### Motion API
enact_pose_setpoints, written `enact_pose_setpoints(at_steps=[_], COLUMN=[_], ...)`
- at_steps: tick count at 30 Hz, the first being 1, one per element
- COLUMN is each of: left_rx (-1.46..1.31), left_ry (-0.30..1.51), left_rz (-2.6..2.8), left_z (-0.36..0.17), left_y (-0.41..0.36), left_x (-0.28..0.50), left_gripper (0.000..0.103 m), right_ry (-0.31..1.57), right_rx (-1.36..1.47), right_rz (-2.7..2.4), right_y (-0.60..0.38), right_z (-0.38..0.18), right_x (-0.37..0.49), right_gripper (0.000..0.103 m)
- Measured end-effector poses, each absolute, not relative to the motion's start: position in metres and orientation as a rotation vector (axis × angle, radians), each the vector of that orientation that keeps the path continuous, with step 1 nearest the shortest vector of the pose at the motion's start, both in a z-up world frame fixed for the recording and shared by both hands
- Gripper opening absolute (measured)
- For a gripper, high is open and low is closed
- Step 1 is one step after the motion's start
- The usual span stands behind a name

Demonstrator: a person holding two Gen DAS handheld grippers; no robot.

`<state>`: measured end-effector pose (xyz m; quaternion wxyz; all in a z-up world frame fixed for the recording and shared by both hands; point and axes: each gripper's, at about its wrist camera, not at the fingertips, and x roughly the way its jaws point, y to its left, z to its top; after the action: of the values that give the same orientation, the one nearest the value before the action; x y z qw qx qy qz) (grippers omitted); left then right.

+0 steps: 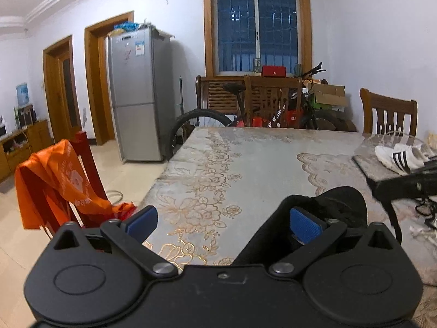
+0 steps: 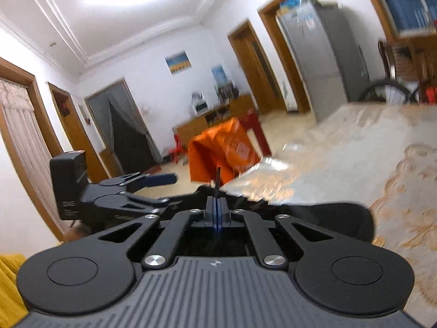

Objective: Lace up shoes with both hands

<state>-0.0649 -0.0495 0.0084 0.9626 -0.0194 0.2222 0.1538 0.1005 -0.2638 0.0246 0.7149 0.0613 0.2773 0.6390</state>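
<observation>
Partly hidden black shoe (image 1: 327, 210) behind spread left jaws, right jaws clenched on lace (image 2: 218, 177), blurred.

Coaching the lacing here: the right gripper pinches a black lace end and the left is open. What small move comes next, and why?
Probably close the left gripper on the black shoe to steady it. Its jaws stand wide open with the shoe's edge between them, while the right gripper is shut on the lace end, so a pull could drag the unheld shoe.
</observation>
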Motion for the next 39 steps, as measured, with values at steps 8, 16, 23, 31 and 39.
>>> enact_pose_setpoints(at_steps=[8,16,23,31,39], left_rx=[-0.22,-0.314,-0.339,-0.32,-0.314], left_ry=[0.468,0.465,0.463,0.463,0.463], left_rz=[0.27,0.226,0.21,0.223,0.23], left_z=[0.004,0.003,0.001,0.001,0.0], left_y=[-0.024,-0.01,-0.007,-0.011,-0.014], left_x=[-0.062,-0.062,-0.063,-0.063,-0.062], left_gripper=[0.103,0.103,0.103,0.103,0.103], right_ry=[1.029,1.081,1.06,1.007,0.965], right_rx=[-0.109,-0.302,-0.302,-0.245,-0.204], right_rz=[1.228,1.203,1.242,1.226,1.21], right_y=[-0.2,-0.174,-0.161,-0.172,-0.175], right_z=[0.052,0.066,0.061,0.058,0.055], right_x=[0.124,0.112,0.109,0.113,0.115], right_gripper=[0.0,0.001,0.001,0.001,0.001])
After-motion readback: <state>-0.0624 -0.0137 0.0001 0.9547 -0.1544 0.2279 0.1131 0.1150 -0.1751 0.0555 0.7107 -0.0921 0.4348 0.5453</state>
